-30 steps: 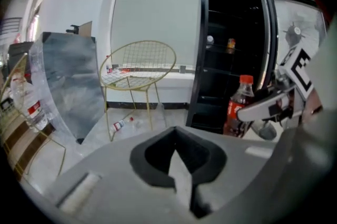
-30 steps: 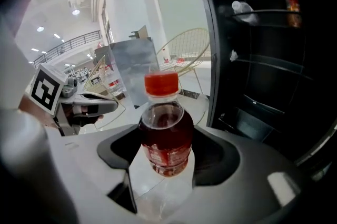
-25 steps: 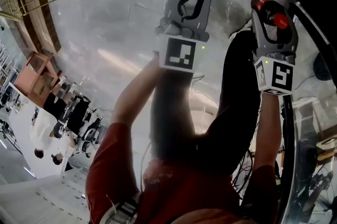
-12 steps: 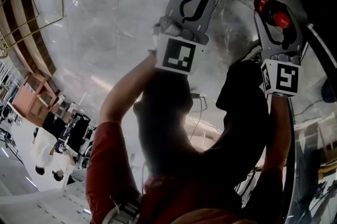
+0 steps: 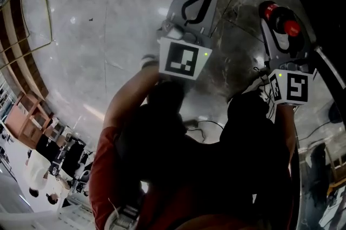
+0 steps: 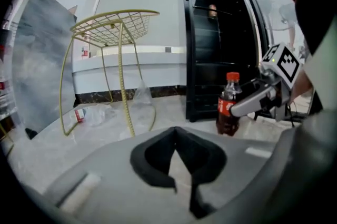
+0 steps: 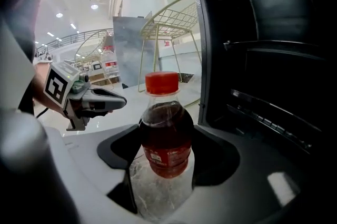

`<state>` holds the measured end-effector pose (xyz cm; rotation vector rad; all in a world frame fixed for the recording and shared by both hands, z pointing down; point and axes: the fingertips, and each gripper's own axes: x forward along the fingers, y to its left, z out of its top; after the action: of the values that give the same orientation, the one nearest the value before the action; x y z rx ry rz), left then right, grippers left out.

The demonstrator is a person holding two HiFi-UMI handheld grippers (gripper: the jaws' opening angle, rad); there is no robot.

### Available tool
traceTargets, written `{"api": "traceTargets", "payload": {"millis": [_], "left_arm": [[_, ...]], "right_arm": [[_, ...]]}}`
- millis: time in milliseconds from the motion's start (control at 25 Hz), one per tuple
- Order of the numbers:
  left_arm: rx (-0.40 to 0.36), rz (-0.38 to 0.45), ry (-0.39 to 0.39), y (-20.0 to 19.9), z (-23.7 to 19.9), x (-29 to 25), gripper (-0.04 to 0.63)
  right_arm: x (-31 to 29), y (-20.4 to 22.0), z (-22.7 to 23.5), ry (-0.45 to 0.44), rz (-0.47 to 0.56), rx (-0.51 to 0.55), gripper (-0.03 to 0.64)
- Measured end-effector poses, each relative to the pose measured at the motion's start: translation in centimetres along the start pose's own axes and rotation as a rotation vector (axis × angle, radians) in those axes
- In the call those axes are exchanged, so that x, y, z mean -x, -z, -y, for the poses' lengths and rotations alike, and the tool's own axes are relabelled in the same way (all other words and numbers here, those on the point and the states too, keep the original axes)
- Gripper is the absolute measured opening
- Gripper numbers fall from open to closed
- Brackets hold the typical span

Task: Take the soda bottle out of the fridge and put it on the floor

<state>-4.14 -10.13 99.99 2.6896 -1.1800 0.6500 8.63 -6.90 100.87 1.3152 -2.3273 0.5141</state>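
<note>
Shiny grey stone floor (image 5: 108, 34) lies under us. Our right gripper (image 5: 278, 22) has its jaws spread wide. They pinch the soda bottle (image 7: 164, 133) around its middle, one jaw on each side. The bottle stands upright. It has dark drink inside, a red label and a red cap (image 7: 162, 82). It is out of the fridge (image 6: 210, 49) and low down, just in front of it. We cannot tell if its bottom touches the floor.

Our left gripper (image 5: 195, 0) has its jaws pressed together at the tips, with nothing between them. It is beside the right gripper, apart from the bottle, and it points down toward the floor. Each gripper has a white cube (image 5: 184, 59) with black square marks on it.

The black fridge stands open, and we see dark shelves inside. Farther off, a yellow wire stand (image 6: 118, 33) with thin legs stands on the floor. A clear plastic bag (image 6: 138, 95) lies by one of its legs. A red sleeve (image 5: 105, 169) covers our left arm.
</note>
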Motion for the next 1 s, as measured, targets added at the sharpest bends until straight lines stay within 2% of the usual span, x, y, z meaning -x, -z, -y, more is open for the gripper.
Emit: {"api": "traceTargets", "payload": {"millis": [280,480,640,1000], "left_arm": [[0.034,0.030,-0.040,1.1,-1.7,-0.1,0.000],[0.042,0.027,-0.073,1.2,-1.8,0.6,0.000],[0.035,0.044,-0.064,1.8,-1.9,0.7,0.000],[0.043,0.022,-0.027,2.4,-0.9,0.5,0.000]], "right_arm": [[-2.5,0.7,-1.2,-0.046,0.020,0.036,0.301],[-2.3,1.2,-1.6,-0.048,0.027,0.013,0.301],[-3.1,2.0,-2.4,-0.050,0.016,0.027,0.300],[-5.1,2.3,-1.8,-0.035,0.004,0.048,0.301]]}}
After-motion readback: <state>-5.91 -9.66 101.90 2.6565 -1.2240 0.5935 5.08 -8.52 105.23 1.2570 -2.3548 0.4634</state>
